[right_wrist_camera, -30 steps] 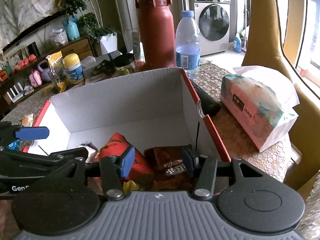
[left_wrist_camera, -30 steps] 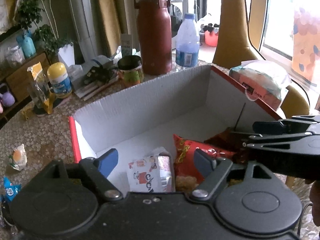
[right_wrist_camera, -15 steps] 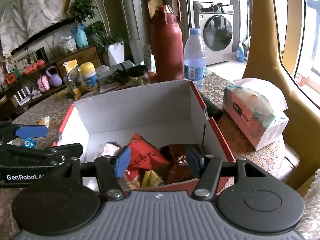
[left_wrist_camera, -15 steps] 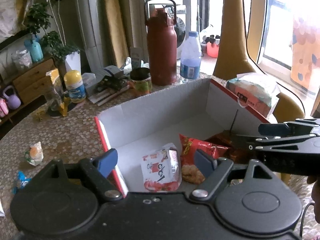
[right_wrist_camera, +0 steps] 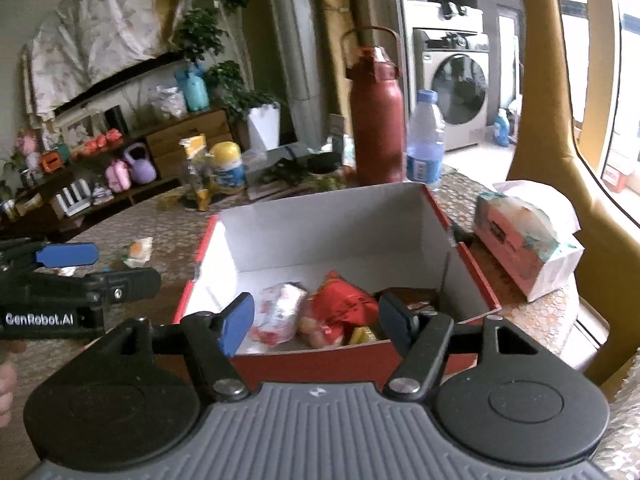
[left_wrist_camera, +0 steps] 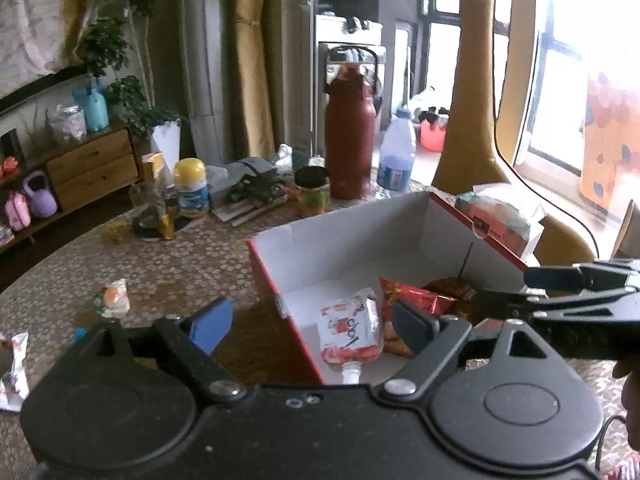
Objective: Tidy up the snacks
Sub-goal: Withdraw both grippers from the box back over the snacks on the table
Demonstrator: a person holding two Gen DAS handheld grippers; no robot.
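Right wrist alone shows washing machine.

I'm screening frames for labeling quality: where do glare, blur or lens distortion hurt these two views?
Left wrist view: the window at right is blown out to white, the curtains bow from fisheye distortion, and the far shelf is soft. Right wrist view: evener light, the red box and its snack packets read clearly, only the edges curve and the window glares.

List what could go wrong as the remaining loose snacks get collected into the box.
1. The small orange snack lies on the table left of the red box, in a thin wrapper that open left tongs could crush or drop.
2. Reaching past the box risks toppling the water bottle and red flask behind it.
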